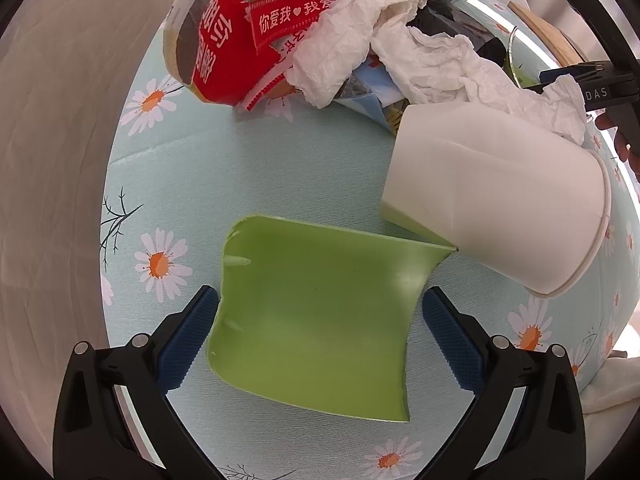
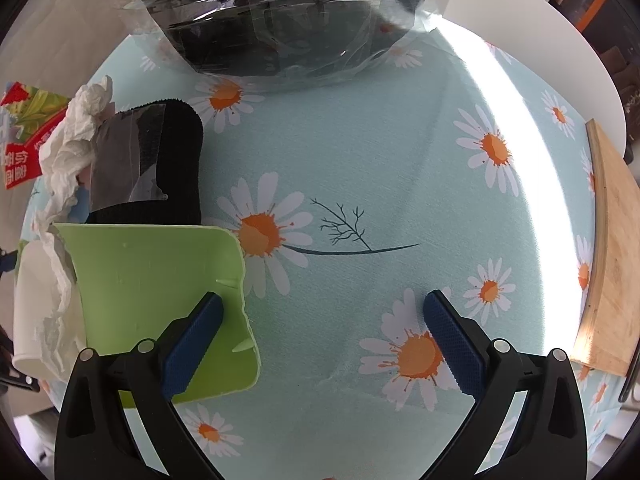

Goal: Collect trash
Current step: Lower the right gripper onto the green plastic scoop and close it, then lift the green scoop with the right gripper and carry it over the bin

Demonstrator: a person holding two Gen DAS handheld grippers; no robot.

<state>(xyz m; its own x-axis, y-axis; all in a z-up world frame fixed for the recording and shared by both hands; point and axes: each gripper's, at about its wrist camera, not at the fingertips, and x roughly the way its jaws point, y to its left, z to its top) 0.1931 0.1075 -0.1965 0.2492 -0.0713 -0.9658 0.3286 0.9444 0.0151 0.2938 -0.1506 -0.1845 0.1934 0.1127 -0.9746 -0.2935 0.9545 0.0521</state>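
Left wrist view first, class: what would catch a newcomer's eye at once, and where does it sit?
The bright green plastic piece lies flat on the daisy-print tablecloth, between the open jaws of the left gripper. A white paper cup lies tipped on its side at the green piece's far right corner. Beyond them, crumpled white tissue is heaped beside a red wrapper.

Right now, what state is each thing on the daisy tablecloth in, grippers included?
Green plastic dustpan: flat on the cloth, between the left gripper's fingers.
White paper cup: tipped on its side, resting on the dustpan's edge.
White tissue: crumpled.
Red snack wrapper: torn open.
Left gripper: open.
Right gripper: open, holding nothing.
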